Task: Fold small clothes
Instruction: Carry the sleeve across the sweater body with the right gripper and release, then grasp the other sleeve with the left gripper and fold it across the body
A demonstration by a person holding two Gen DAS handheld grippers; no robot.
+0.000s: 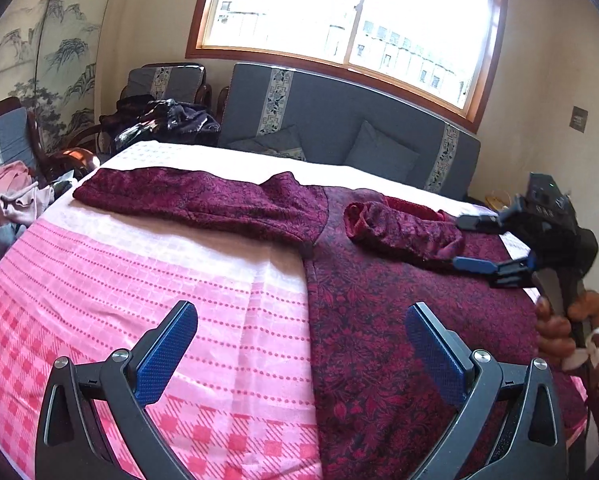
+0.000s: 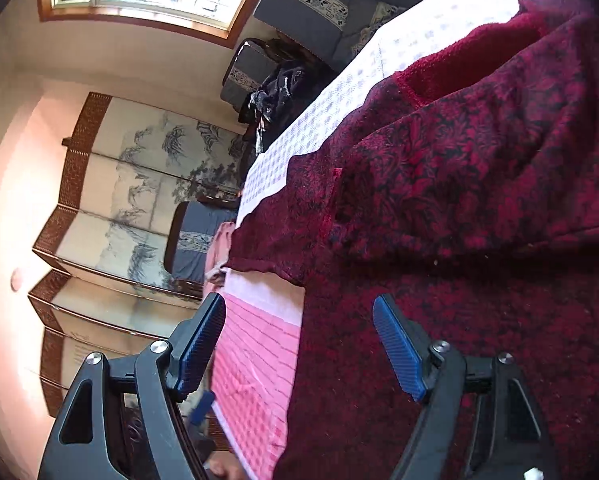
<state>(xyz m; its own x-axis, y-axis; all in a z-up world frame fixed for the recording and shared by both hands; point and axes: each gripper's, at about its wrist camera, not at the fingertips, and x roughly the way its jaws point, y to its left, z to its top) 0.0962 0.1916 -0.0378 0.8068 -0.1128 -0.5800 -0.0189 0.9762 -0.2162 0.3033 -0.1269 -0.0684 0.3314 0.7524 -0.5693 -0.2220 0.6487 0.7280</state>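
So this one looks like it's only partway in, honestly closer to the start than the end. The maroon floral garment (image 1: 379,320) is lying spread on the pink checked bedspread (image 1: 139,280), taking up the right side of the bed, with one long sleeve (image 1: 203,200) still stretched way out to the left across the white part of the cover. The other sleeve (image 1: 403,228) is flopped inward on top of the body in a loose, rumpled lump, so I'd call that maybe one fold done, and not a tidy one. Still left as far as I can judge: bring the long sleeve in, flatten that lump, then fold the body over. The left gripper (image 1: 301,344) hovers above the bed with its fingers spread wide and nothing between them, just bedspread and garment edge below. The right gripper (image 1: 473,244) sits at the far end of the folded sleeve, fingers apart too, and its own camera shows the right gripper's blue pads clear of the cloth, so nothing is held. Hard to see stuff: the garment's right edge and hem run out of both views, so I can't tell how it lies there. The right wrist view is rolled sideways and so close that the fabric is mostly a red blur. There's a pile of pinkish clothes (image 1: 11,196) off the bed's left edge, probably more to fold, but cut off.
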